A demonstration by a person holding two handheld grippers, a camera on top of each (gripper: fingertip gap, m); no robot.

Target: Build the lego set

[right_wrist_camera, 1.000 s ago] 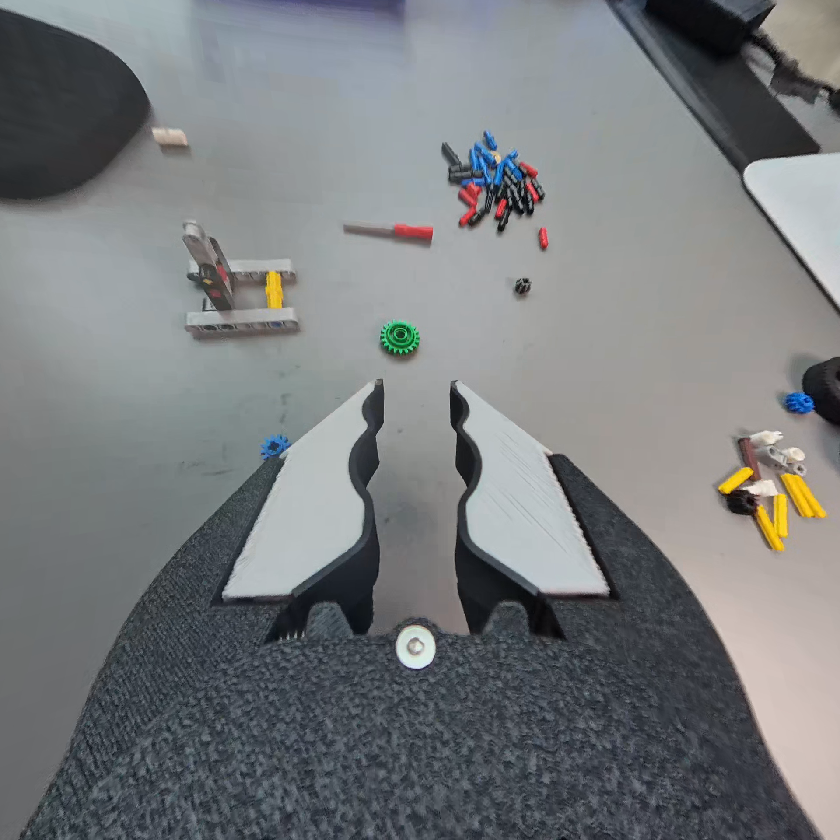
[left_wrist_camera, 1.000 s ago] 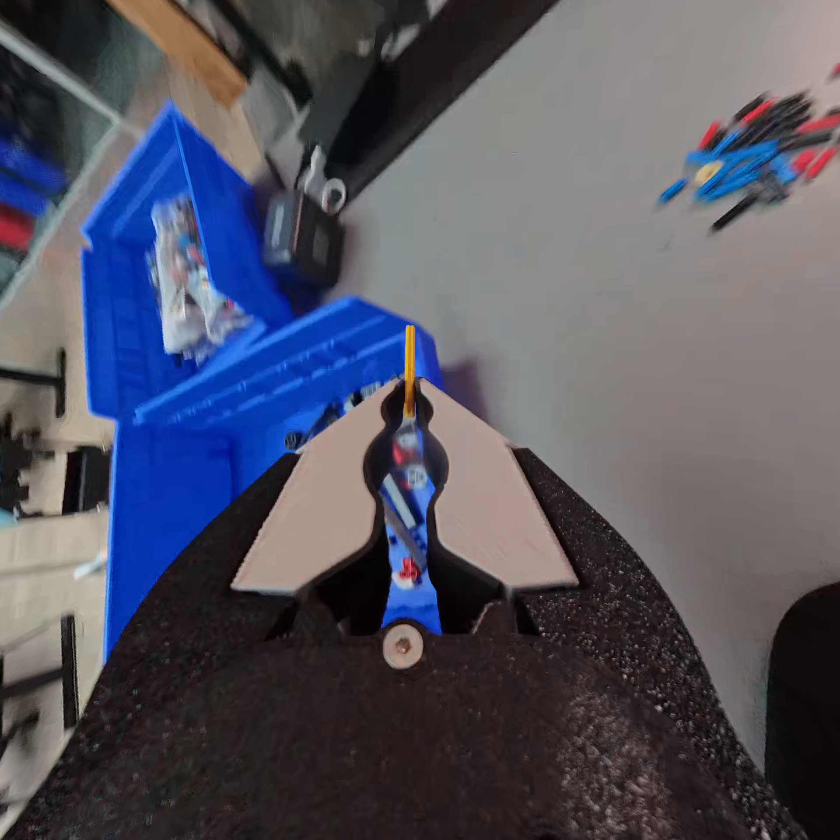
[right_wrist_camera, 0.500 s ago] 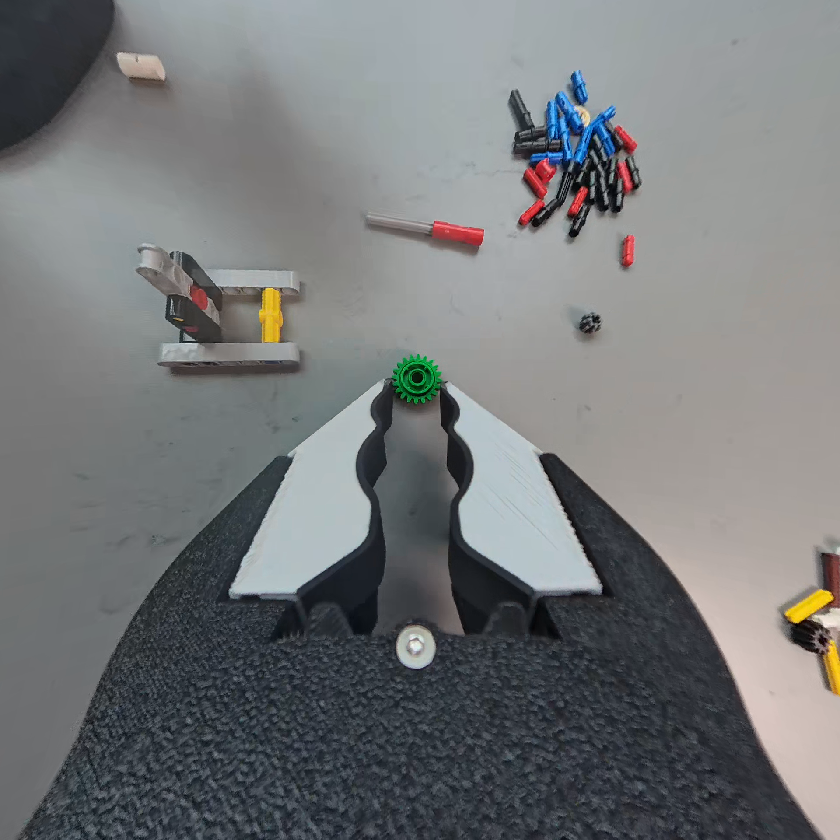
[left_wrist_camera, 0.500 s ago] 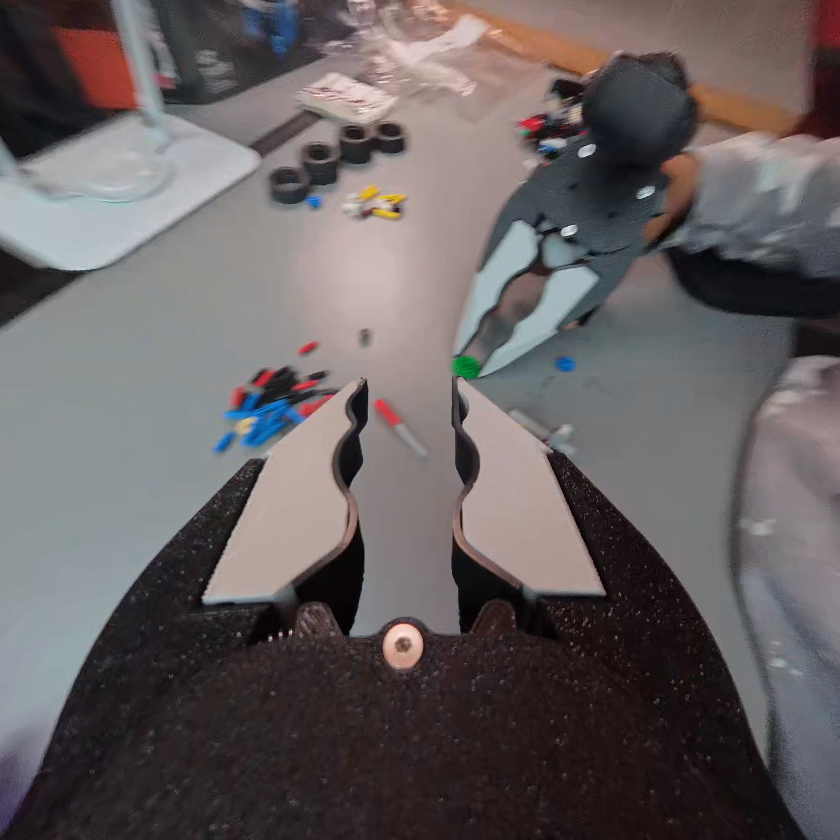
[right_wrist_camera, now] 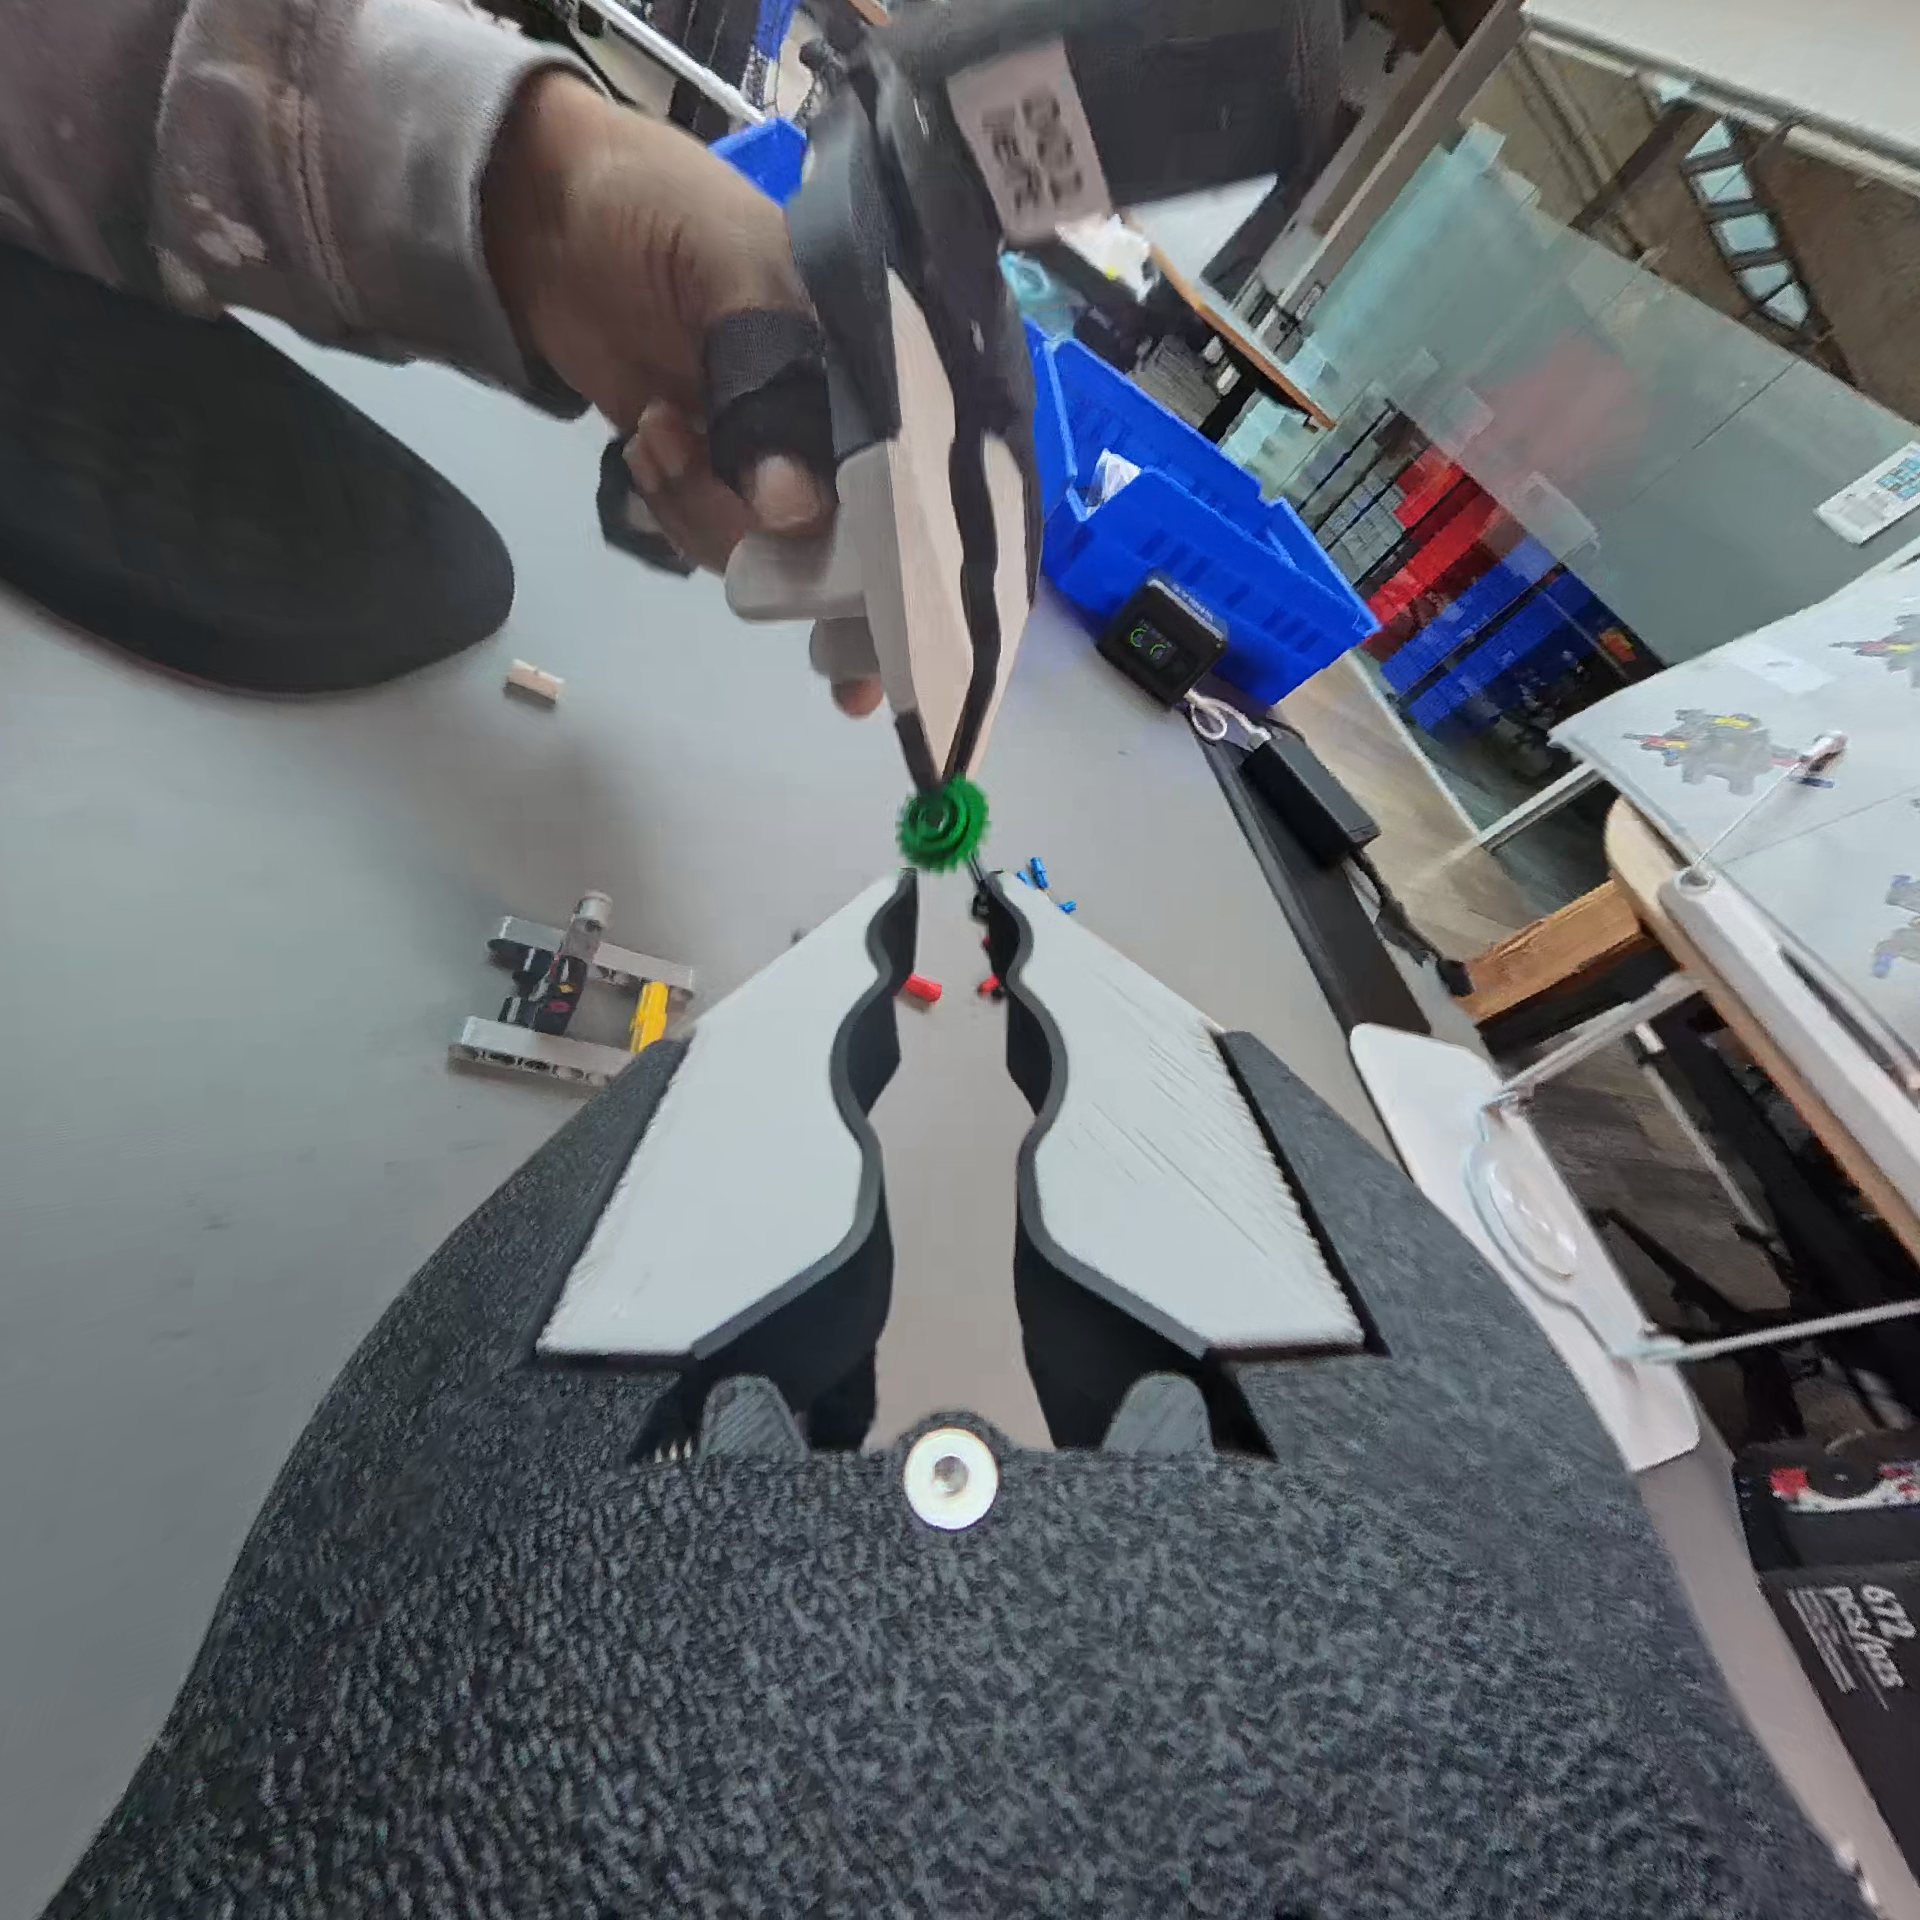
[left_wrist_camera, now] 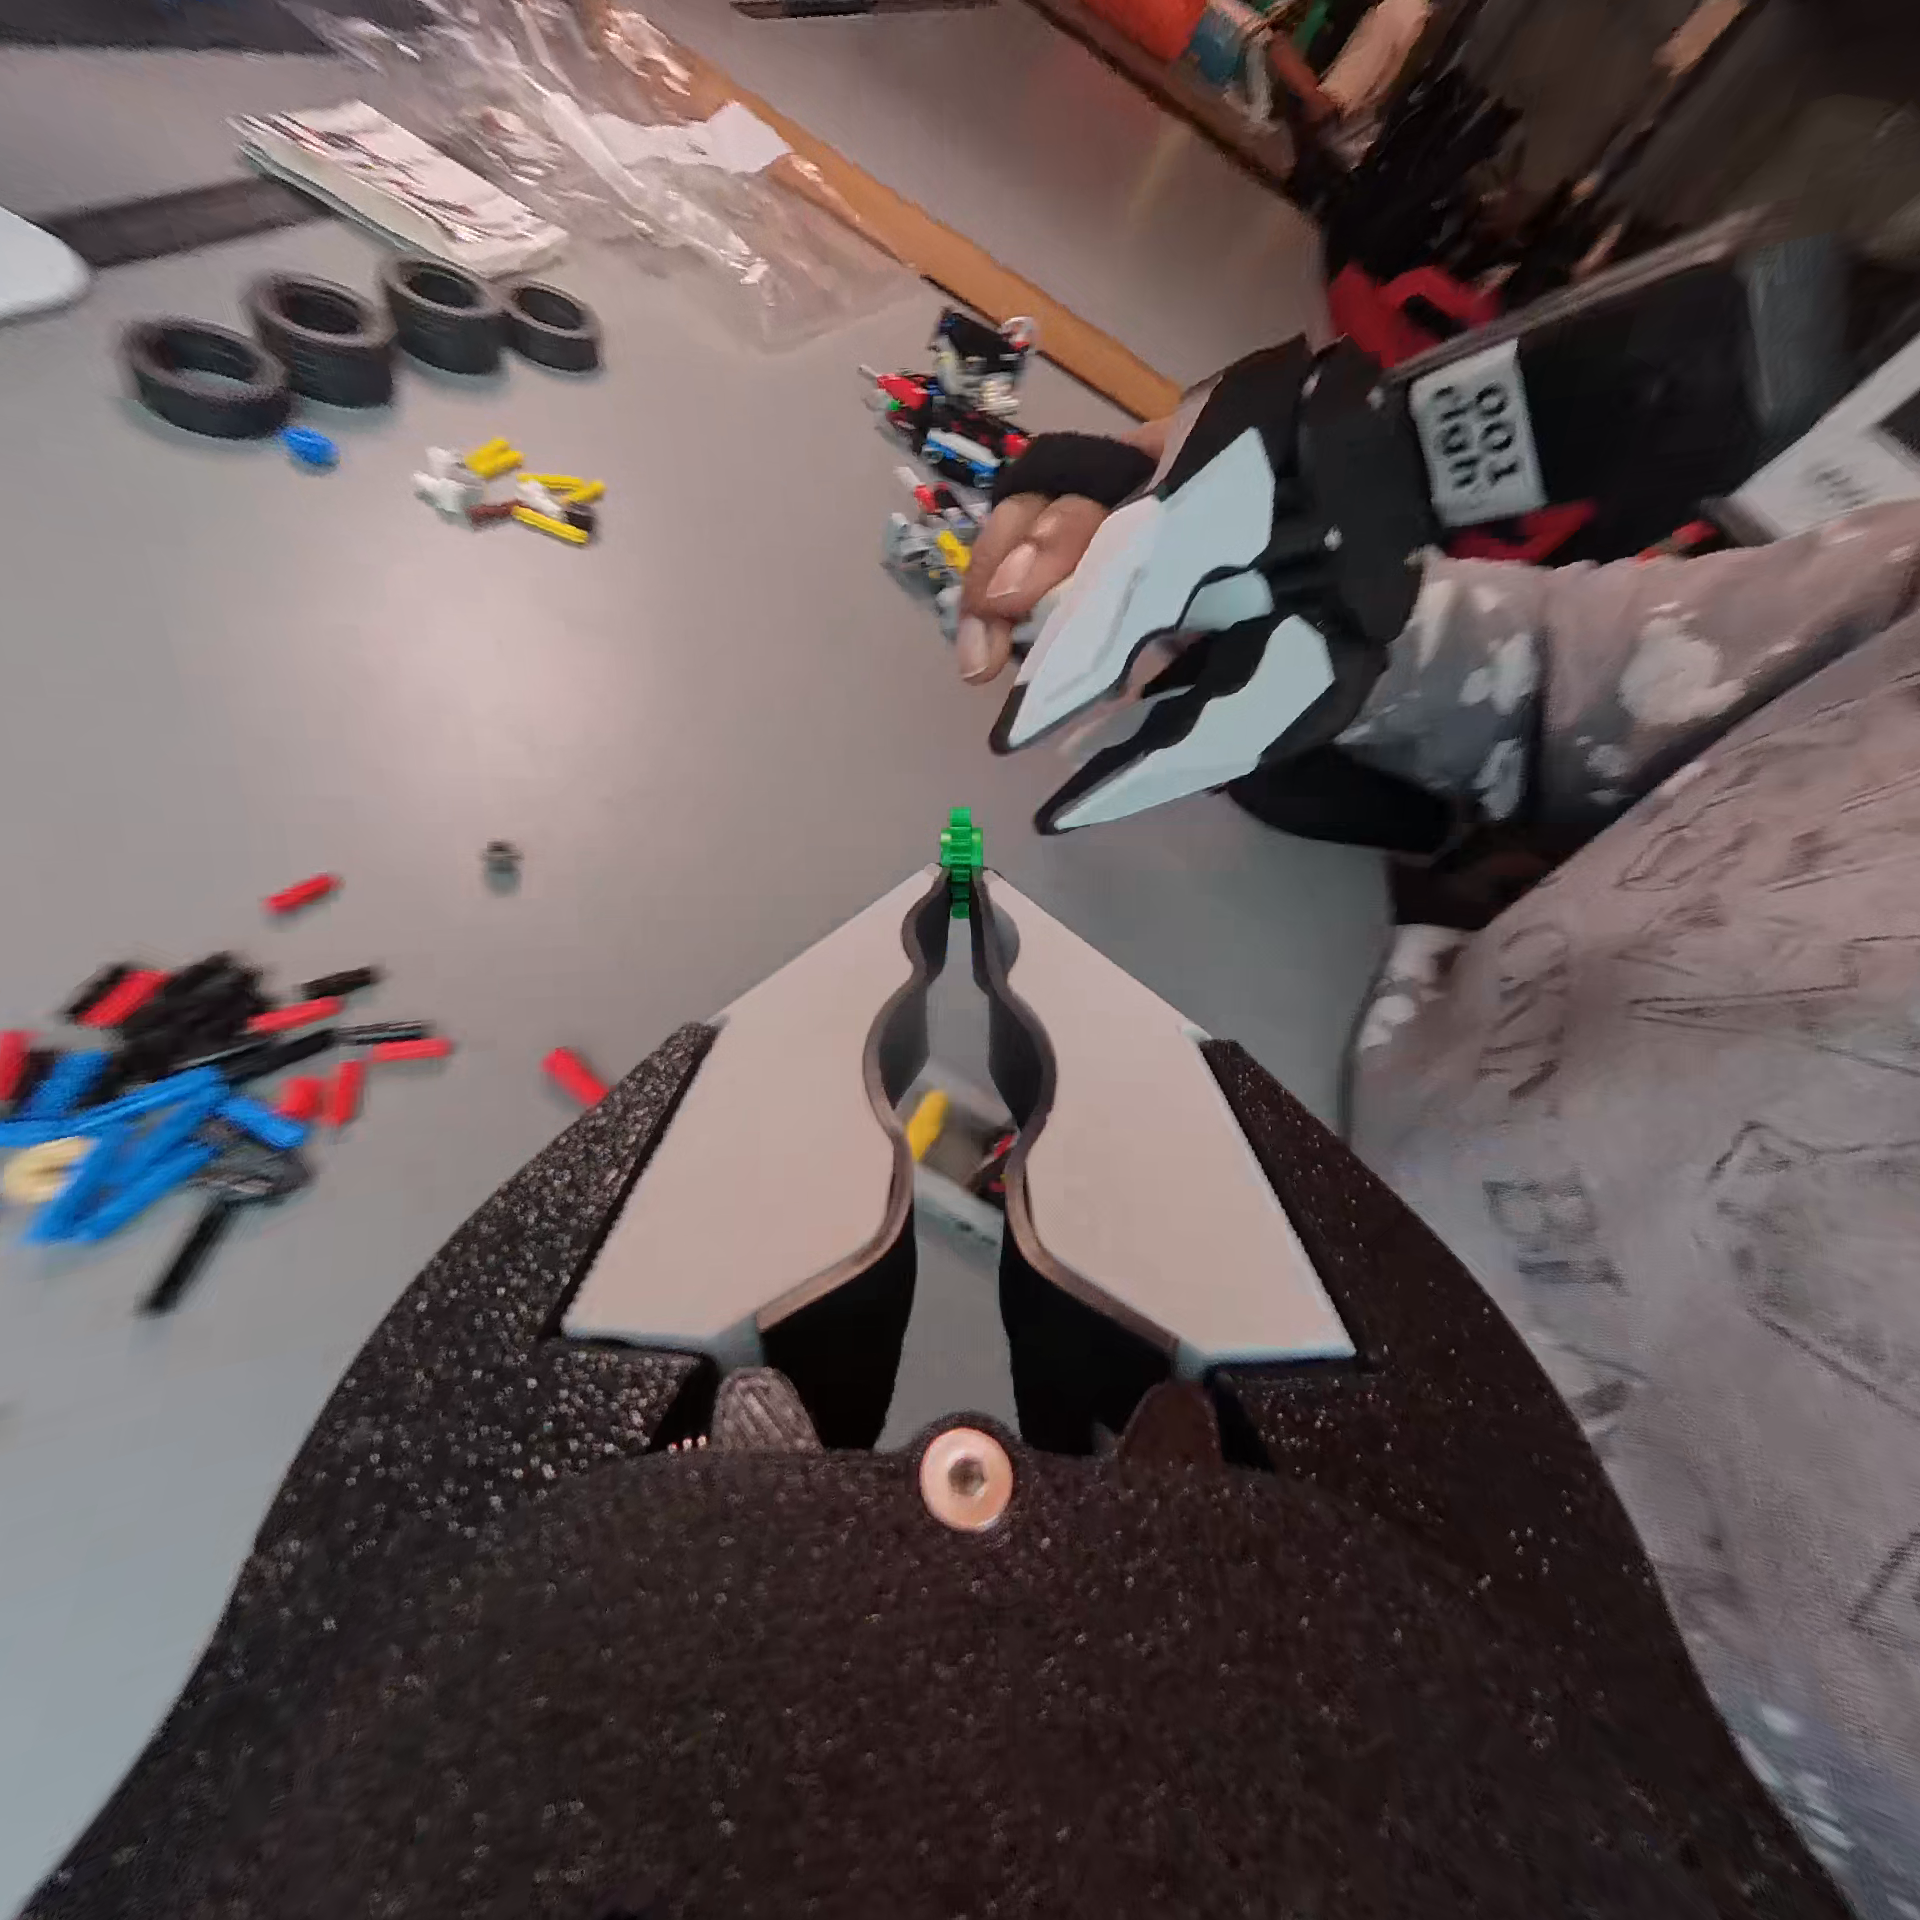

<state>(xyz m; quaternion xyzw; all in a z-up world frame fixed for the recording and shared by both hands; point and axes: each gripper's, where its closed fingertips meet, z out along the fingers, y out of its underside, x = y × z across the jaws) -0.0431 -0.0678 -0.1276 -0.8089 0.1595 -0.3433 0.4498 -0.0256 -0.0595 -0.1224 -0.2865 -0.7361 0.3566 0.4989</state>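
Note:
My left gripper [left_wrist_camera: 958,883] is shut on a green gear [left_wrist_camera: 959,854], which is pinched on edge at the fingertips and held above the grey table [left_wrist_camera: 520,675]. In the right wrist view the left gripper [right_wrist_camera: 940,779] comes down from above with the green gear [right_wrist_camera: 940,826] at its tips. My right gripper [right_wrist_camera: 951,896] is open and empty, with its tips just below the gear. It also shows in the left wrist view [left_wrist_camera: 1023,784], jaws apart, just right of the gear. A small grey beam assembly [right_wrist_camera: 582,997] with a yellow piece lies on the table.
A pile of blue, red and black pins [left_wrist_camera: 156,1081] lies at the left, with a small black gear [left_wrist_camera: 502,862] nearby. Black tyres [left_wrist_camera: 353,332] and yellow pieces [left_wrist_camera: 520,494] lie farther off. Blue bins [right_wrist_camera: 1174,520] stand at the table's far edge. The grippers are tip to tip, or close to it.
The left gripper swung from the blue bins to the table, lost its yellow axle, opened, then shut on the green gear. The right gripper lifted that gear off the table and now stands open.

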